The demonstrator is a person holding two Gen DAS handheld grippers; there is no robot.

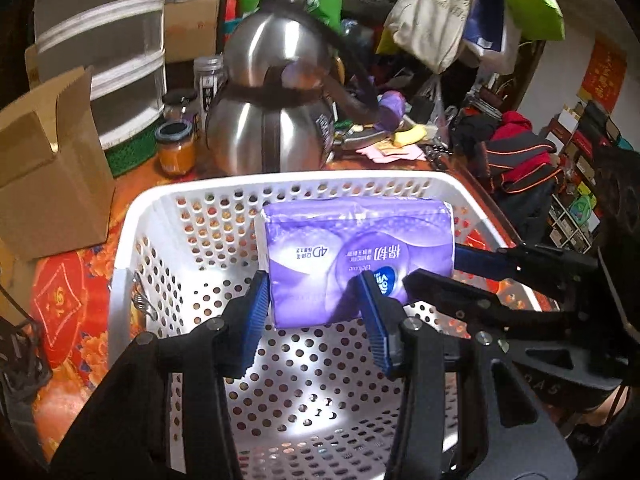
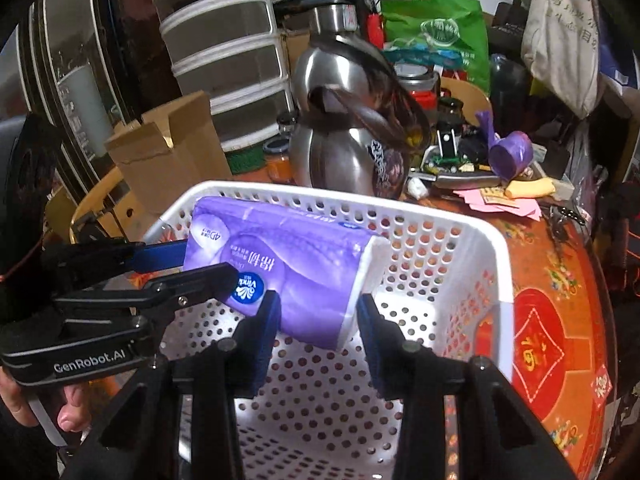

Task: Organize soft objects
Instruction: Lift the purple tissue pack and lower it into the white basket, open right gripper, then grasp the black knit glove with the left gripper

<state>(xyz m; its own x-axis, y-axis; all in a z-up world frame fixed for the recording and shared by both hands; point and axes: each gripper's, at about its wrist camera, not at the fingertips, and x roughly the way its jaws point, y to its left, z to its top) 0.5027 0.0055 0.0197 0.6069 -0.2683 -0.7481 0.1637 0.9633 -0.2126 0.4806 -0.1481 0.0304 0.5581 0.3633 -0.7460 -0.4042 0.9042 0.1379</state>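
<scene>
Holding one purple tissue pack (image 1: 356,256) between our two grippers, we have it hanging over the one white perforated basket (image 1: 132,248), above its floor and near its far wall; the left gripper (image 1: 316,312) is clamped on the pack's left end, its blue pads (image 1: 256,320) pressed into the wrapper, and the right gripper (image 2: 318,336) is clamped on the right end, where the white side of the pack shows; in each wrist view the other gripper reaches in from the side, so we count two tools and four blue pads in all. Behind the basket we count one steel kettle (image 1: 272,120) with a dark handle, one open cardboard box (image 1: 52,176), one stack of translucent drawers (image 1: 104,52), one orange-filled jar (image 1: 176,152) and at least two darker jars further back; the red patterned tablecloth (image 2: 552,344) lies under everything. One hand (image 2: 44,404) shows at the lower left of the right wrist view, cut off by the frame; the basket's near wall is hidden behind our grippers; the heap of bags and clothes at the back is too jumbled to count, and the print on the pack is upside down and mostly unreadable.
</scene>
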